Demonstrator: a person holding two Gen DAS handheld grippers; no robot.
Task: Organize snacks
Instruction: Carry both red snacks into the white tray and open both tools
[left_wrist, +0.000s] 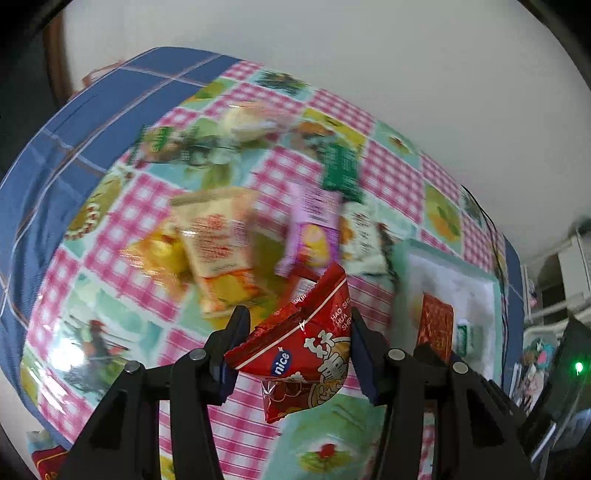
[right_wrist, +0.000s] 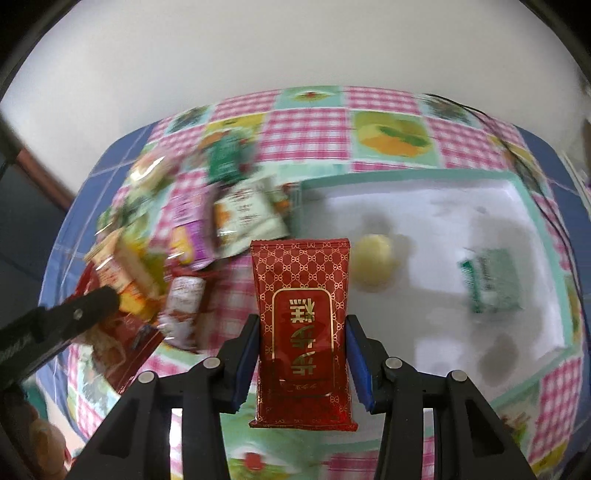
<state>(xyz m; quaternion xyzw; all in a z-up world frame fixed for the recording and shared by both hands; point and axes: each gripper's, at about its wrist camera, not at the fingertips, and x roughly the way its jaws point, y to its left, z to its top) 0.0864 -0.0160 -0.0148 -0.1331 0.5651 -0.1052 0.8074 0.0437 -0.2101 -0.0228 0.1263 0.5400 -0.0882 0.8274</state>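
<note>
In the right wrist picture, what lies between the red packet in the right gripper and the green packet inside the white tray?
A round pale yellow snack lies on the white tray between the red packet and the green packet, as the right wrist view shows.

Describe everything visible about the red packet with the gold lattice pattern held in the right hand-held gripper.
The red packet is a flat, glossy foil-like pouch, rectangular with crimped, serrated top and bottom edges. A gold interlocking lattice covers it, and a gold-framed central panel carries gold Chinese characters, upside down in the right wrist view. The right hand-held gripper pinches its long sides between two blue pads, holding it unbent and lengthwise along the fingers, lifted above the checked tablecloth, just left of the white tray. In the left wrist view it appears in front of that tray.
</note>
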